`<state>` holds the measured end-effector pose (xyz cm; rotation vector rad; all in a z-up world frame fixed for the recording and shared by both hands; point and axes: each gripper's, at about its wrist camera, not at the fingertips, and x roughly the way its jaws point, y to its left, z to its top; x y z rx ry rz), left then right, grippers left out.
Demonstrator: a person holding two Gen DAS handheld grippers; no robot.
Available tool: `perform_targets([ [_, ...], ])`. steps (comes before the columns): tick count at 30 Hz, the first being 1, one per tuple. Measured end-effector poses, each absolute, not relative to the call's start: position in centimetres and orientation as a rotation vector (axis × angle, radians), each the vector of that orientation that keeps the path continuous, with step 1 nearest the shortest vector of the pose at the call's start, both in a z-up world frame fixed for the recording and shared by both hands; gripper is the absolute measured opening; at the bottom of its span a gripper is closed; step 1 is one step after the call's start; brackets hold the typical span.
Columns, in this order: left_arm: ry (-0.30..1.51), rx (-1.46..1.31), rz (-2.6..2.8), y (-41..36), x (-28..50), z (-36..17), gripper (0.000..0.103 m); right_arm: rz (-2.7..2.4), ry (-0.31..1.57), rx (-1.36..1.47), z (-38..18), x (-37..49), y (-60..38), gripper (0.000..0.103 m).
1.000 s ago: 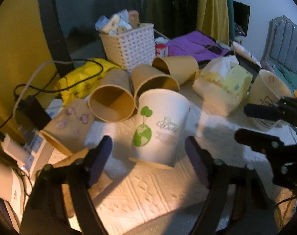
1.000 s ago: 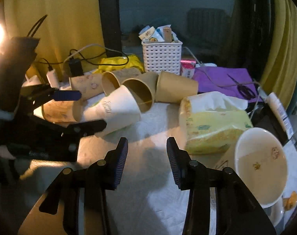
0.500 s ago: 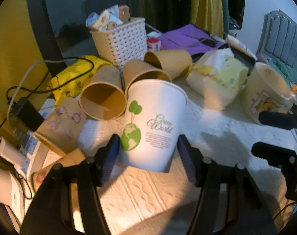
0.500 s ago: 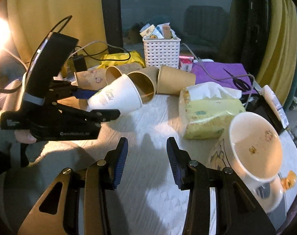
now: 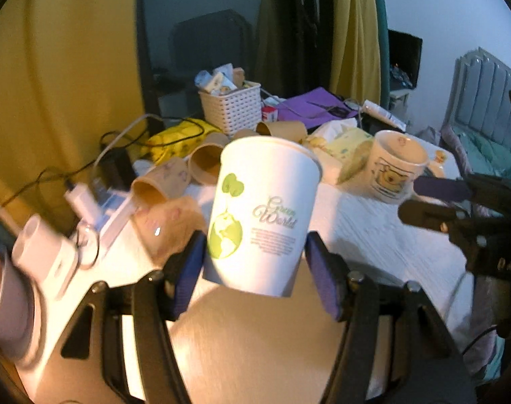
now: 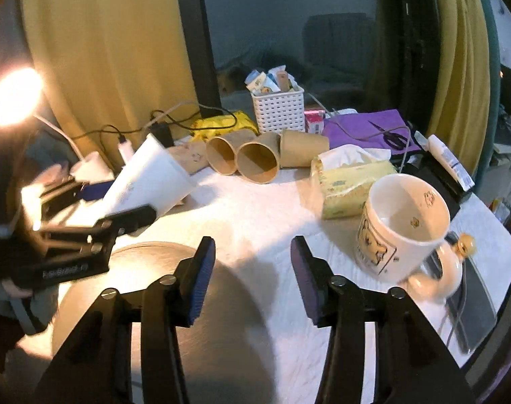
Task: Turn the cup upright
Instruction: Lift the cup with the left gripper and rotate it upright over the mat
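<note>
Left tongs (image 5: pixel 255 269) clenched on the white cup (image 5: pixel 264 212) low on its wall, one pad each side. Cup is lifted clear of the surface (image 5: pixel 373 235), mouth up in the left view but leaning; the right view shows the cup (image 6: pixel 147 178) tilted well over, base end toward the tongs. So: picked up, flip looks mostly done, cup not yet level and not yet set down. Left to do, by my read: finish the rotation to vertical, lower the base onto a bare patch of surface, let go. Right tongs (image 6: pixel 252 276) released, holding nothing, hovering over the surface near the mug (image 6: pixel 403 229), which stands upright. Brown cups (image 6: pixel 248 160) lie on their sides at the back in front of the basket (image 6: pixel 278 109), next to the tissue pack (image 6: pixel 349 178). Risk: paper wall is soft, too hard a squeeze could dent it; if it's put down while leaning it will probably tip.
</note>
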<state>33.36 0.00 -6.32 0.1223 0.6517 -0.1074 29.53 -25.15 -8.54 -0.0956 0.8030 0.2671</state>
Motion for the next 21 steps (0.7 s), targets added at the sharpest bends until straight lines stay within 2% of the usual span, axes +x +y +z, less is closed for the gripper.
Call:
perform_targets([
  [3, 0.626, 0.094, -0.081, 0.3, 30.0, -6.2, 0.062, 0.283, 0.785, -0.066, -7.4, 27.4, -24.6, 0.062],
  [8, 0.529, 0.044, -0.009, 0.7, 23.3, -5.8, 0.062, 0.341, 0.773, -0.008, -6.0, 24.2, -23.6, 0.063],
  [12, 0.495, 0.008, 0.029, 0.9, 19.1, -6.6, 0.062, 0.422, 0.789, 0.050, -5.8, 21.8, -22.3, 0.075],
  [21, 0.457, -0.082, 0.021, 0.2, 13.9, -7.4, 0.062, 0.554, 0.863, 0.137, -6.0, 18.1, -19.0, 0.075],
])
